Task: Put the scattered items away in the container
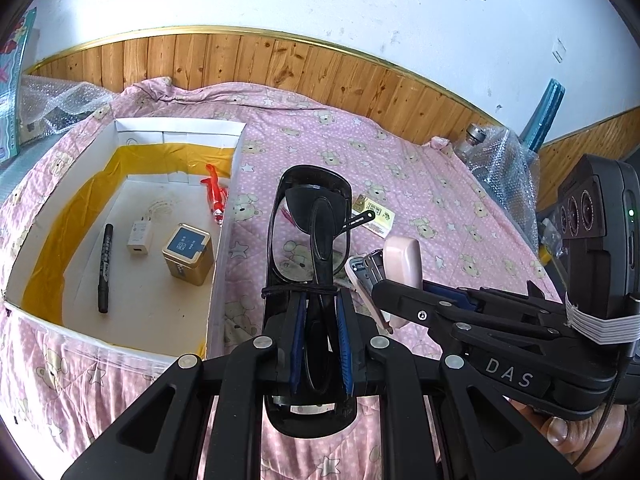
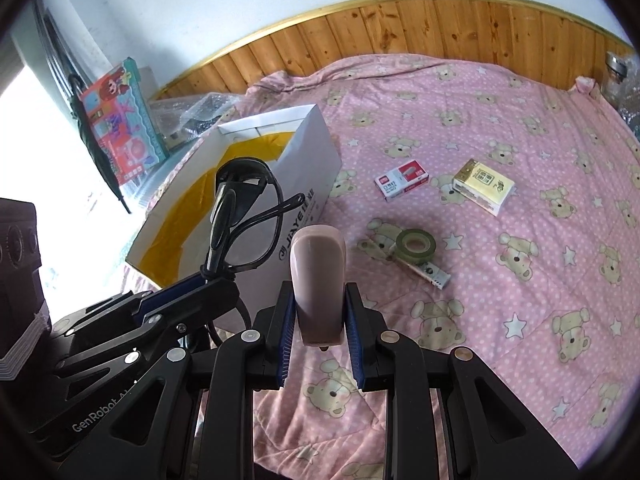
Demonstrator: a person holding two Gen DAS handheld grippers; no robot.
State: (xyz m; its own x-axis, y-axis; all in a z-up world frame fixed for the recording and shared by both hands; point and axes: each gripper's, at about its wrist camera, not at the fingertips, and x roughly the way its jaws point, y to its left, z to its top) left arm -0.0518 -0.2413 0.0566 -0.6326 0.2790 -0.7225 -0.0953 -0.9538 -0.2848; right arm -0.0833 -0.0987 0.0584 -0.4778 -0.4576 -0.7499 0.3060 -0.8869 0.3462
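Both tongs loaded: left gripper (image 1: 318,336) clamped on folded black-framed glasses (image 1: 310,224), right gripper (image 2: 320,340) clamped on pink plastic stapler (image 2: 318,276). Both hover over the pink bear-print quilt (image 2: 500,300), just right of the white cardboard box with yellow lining (image 1: 224,248).

Risks, as I judge them: glasses gripped at one end only, so they could pivot or slip. Grippers sit close together; they could collide on the way to the box.

Can't see: stapler's underside, glasses' lower end behind the pads.

White wall (image 1: 360,0) above wood panelling (image 2: 460,28), daylit.
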